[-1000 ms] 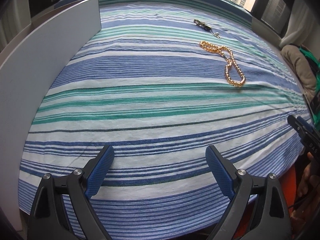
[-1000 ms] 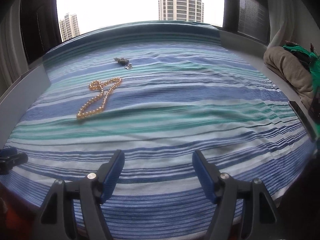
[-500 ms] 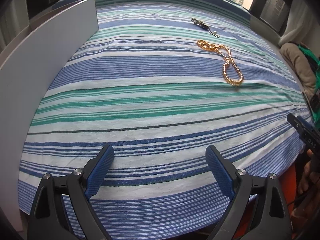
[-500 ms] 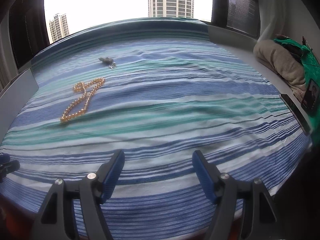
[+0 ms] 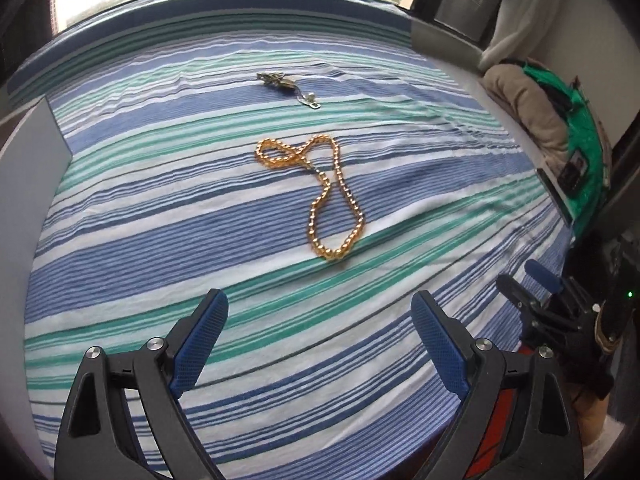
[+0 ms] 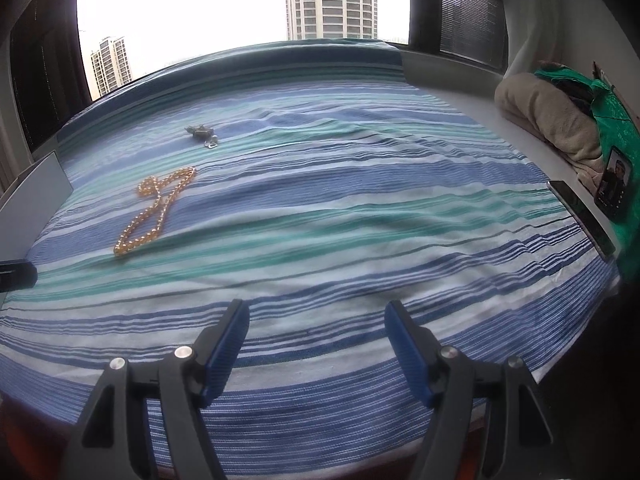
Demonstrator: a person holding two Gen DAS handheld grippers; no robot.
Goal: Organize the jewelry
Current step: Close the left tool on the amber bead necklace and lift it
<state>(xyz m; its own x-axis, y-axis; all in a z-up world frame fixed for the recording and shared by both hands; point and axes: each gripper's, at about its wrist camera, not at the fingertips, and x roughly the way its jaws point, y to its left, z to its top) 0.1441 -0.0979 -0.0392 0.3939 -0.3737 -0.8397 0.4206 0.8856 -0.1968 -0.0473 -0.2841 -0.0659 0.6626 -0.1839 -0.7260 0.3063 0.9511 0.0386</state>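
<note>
A gold bead necklace (image 5: 325, 196) lies looped on the blue, green and white striped cloth (image 5: 160, 216), straight ahead of my left gripper (image 5: 320, 328), which stands open and empty a short way before it. Farther back rests a small dark metal piece with a silver clasp (image 5: 286, 84). In the right wrist view the gold bead necklace (image 6: 154, 212) lies off to the left and the dark metal piece (image 6: 202, 135) behind it. My right gripper (image 6: 318, 340) is open over the cloth's near edge, nothing between its fingers; the right gripper (image 5: 536, 284) also shows at the left wrist view's right edge.
A grey upright panel (image 5: 28, 184) borders the cloth on the left. On the right lie a beige folded blanket (image 6: 548, 120), green fabric (image 6: 616, 120), a phone with a lit screen (image 6: 614, 184) and a flat dark device (image 6: 580, 216). A window is behind the table.
My left gripper has swung right and forward, so the necklace now sits centred and closer in its view. The right gripper has hardly moved. Both stay open.
</note>
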